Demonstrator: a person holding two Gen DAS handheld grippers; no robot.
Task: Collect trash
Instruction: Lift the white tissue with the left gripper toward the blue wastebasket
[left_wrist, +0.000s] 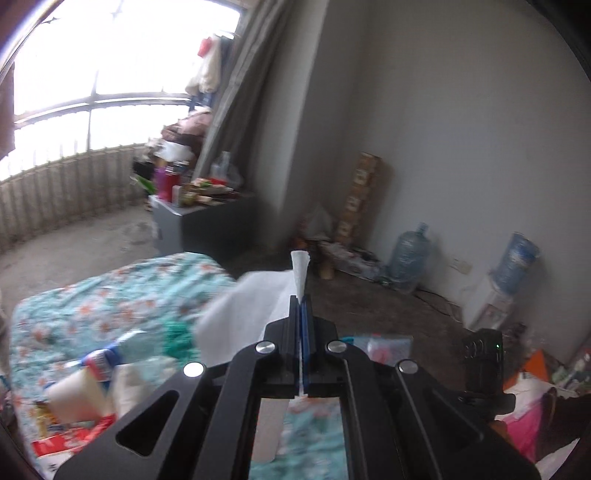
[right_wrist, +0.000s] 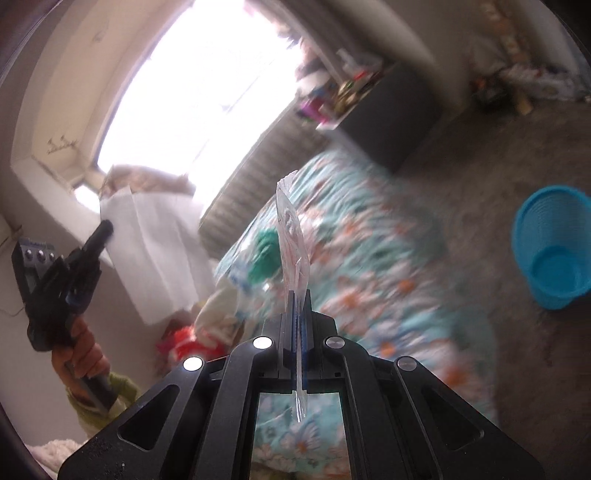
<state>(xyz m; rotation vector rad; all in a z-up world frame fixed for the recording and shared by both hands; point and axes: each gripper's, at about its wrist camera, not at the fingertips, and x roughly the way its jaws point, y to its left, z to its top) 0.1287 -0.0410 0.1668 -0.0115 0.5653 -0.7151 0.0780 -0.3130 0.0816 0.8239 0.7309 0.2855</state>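
My left gripper (left_wrist: 301, 299) is shut on a white paper towel (left_wrist: 251, 310) and holds it in the air above the floral bedspread (left_wrist: 110, 295). The towel hangs to the left of the jaws and a twisted end sticks out past them. In the right wrist view the left gripper (right_wrist: 105, 227) shows at the left with the white paper towel (right_wrist: 155, 251) hanging from it. My right gripper (right_wrist: 298, 293) is shut on a clear plastic wrapper (right_wrist: 291, 229) that stands up past the jaws, above the bed (right_wrist: 369, 258). A blue mesh trash basket (right_wrist: 554, 251) stands on the floor at the right, open and upright.
On the bed lie a paper roll (left_wrist: 74, 395), a red packet (left_wrist: 70, 439), a plastic bottle (left_wrist: 107, 358) and a green item (right_wrist: 266, 254). A dark cabinet (left_wrist: 207, 225) with clutter stands by the window. Water jugs (left_wrist: 408, 258) stand by the wall.
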